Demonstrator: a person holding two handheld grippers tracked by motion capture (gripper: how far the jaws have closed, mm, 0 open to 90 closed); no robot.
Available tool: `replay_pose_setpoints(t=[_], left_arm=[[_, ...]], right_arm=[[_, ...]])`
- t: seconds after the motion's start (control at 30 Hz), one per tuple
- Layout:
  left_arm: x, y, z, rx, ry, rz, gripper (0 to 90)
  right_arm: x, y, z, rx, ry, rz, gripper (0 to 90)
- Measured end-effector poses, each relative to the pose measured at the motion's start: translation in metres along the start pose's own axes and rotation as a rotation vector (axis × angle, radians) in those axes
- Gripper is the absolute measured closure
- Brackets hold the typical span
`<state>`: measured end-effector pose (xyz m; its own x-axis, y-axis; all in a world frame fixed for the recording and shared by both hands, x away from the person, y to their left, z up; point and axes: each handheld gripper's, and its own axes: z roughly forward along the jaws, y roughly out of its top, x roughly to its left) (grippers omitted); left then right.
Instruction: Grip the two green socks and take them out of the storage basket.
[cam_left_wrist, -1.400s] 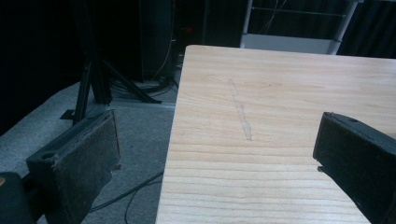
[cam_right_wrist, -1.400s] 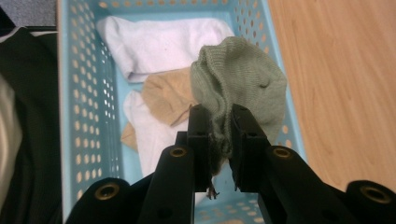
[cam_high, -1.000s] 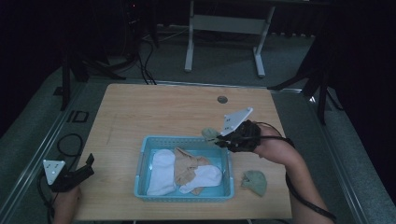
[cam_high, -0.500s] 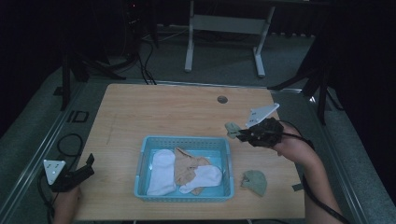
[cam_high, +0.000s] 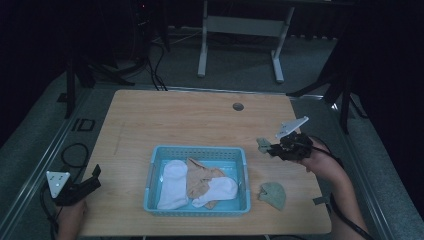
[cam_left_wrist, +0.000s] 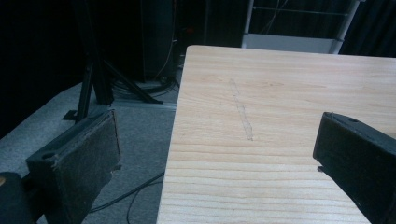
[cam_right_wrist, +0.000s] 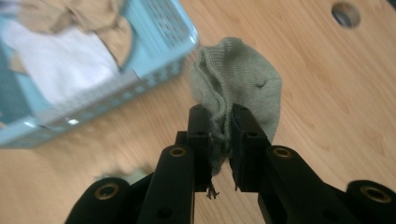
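My right gripper (cam_high: 269, 148) (cam_right_wrist: 219, 126) is shut on a grey-green sock (cam_right_wrist: 238, 79) (cam_high: 263, 143), which hangs bunched from the jaws just above the table, to the right of the blue basket (cam_high: 150, 172) (cam_right_wrist: 154, 65). A second grey-green sock (cam_high: 273, 194) lies crumpled on the wood nearer the front edge. In the basket lie white socks (cam_high: 172, 182) and a tan one (cam_high: 200, 180). Off the table's front left corner my left gripper (cam_high: 87, 184) (cam_left_wrist: 215, 163) stands open with nothing between its jaws.
A round cable hole (cam_high: 238, 106) (cam_right_wrist: 345, 14) sits in the table near its far edge. Cables (cam_high: 70, 150) lie on the floor to the left. A white stand (cam_high: 240, 30) is behind the table.
My right gripper has carried the grey-green sock to the right, away from the basket's far right corner, and lower toward the table. The left gripper has stayed where it was.
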<state>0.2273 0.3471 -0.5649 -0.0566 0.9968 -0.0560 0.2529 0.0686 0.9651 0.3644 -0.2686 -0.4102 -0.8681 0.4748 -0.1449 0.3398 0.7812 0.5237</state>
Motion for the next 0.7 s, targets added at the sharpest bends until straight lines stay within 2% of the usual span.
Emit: replay_pose_setpoints(t=[0.1, 0.2, 0.27, 0.43, 0.7], left_arm=[[0.0, 0.0, 0.0, -0.001, 0.001, -0.001, 0.3], [0.0, 0.0, 0.0, -0.002, 0.002, 0.0, 0.4], [0.0, 0.0, 0.0, -0.002, 0.004, 0.001, 0.4], [0.0, 0.0, -0.001, -0.003, 0.004, 0.002, 0.4], [0.0, 0.0, 0.0, -0.002, 0.005, 0.0, 0.4]], right_arm=[[-0.003, -0.01, 0.009, 0.02, -0.002, 0.018, 79.3], [-0.005, -0.019, 0.018, 0.01, 0.012, 0.046, 79.3], [-0.004, -0.024, 0.024, 0.01, 0.017, 0.045, 79.3], [-0.005, -0.038, 0.042, 0.02, 0.008, 0.076, 79.3], [-0.001, -0.054, 0.071, 0.024, 0.067, 0.119, 76.5]])
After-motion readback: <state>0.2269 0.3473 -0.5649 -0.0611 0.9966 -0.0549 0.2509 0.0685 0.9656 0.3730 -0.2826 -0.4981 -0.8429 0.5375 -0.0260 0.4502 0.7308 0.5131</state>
